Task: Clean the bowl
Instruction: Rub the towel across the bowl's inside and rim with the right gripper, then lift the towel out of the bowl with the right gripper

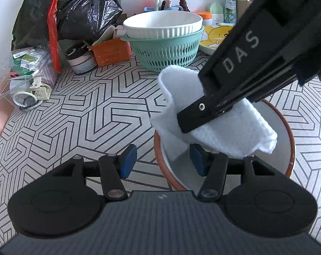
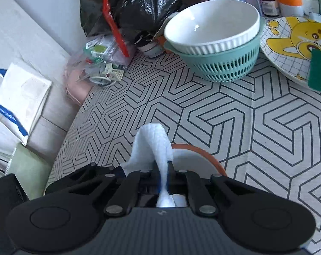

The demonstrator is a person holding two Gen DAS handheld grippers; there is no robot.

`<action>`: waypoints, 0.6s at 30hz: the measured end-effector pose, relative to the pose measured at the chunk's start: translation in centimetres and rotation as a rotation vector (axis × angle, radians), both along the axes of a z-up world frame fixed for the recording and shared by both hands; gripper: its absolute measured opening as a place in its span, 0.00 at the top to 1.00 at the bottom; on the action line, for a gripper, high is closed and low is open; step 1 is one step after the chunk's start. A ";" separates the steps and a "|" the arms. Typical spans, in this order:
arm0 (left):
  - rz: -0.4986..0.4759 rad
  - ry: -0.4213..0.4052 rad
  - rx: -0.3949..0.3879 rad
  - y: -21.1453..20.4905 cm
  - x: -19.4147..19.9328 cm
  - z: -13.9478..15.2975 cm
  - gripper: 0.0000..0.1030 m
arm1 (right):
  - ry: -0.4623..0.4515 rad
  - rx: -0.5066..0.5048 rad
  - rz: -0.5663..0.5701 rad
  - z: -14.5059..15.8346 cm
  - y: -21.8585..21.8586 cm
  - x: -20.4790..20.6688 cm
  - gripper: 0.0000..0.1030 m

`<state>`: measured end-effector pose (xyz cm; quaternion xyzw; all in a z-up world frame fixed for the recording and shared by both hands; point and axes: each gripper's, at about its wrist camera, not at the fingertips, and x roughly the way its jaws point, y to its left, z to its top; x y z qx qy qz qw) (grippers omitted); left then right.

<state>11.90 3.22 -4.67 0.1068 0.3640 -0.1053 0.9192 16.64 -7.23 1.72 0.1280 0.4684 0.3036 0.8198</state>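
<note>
A white bowl (image 1: 284, 148) with an orange-brown rim sits on the patterned tablecloth close in front of me; the right wrist view shows only an arc of its rim (image 2: 199, 152). My left gripper (image 1: 163, 161) is open and straddles the bowl's near-left rim. One blue pad (image 1: 128, 161) is outside the bowl and apart from it, the other (image 1: 197, 160) is inside. My right gripper (image 1: 188, 121) comes in from the upper right, shut on a folded white cloth (image 1: 234, 136) that hangs over the bowl's inside. In its own view the cloth (image 2: 151, 142) is pinched between the shut fingers of the right gripper (image 2: 163, 170).
At the back, a teal colander (image 1: 166, 51) holds a white ribbed bowl (image 1: 162, 26). Around them are a black rubbish bag (image 1: 75, 12), an orange box (image 1: 111, 52), bottles, a cartoon plate (image 2: 288, 42) with a green scouring pad (image 2: 320, 72), and a clear bag of small items (image 1: 28, 74). The table edge runs along the left.
</note>
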 end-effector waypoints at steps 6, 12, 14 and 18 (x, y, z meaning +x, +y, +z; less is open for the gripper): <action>-0.005 -0.002 0.000 0.1 0.0 0.1 0.47 | -0.043 0.106 -0.037 0.5 -2.6 -2.0 0.94; 0.008 0.002 -0.010 0.1 0.0 0.1 0.47 | -0.193 0.198 -0.146 3.0 -7.4 -7.1 0.94; 0.017 0.020 -0.027 0.2 0.0 0.3 0.47 | -0.232 0.187 -0.191 3.4 -8.6 -8.3 0.94; 0.039 0.024 -0.041 0.2 -0.4 0.7 0.47 | -0.296 0.112 -0.306 3.5 -10.8 -9.9 0.94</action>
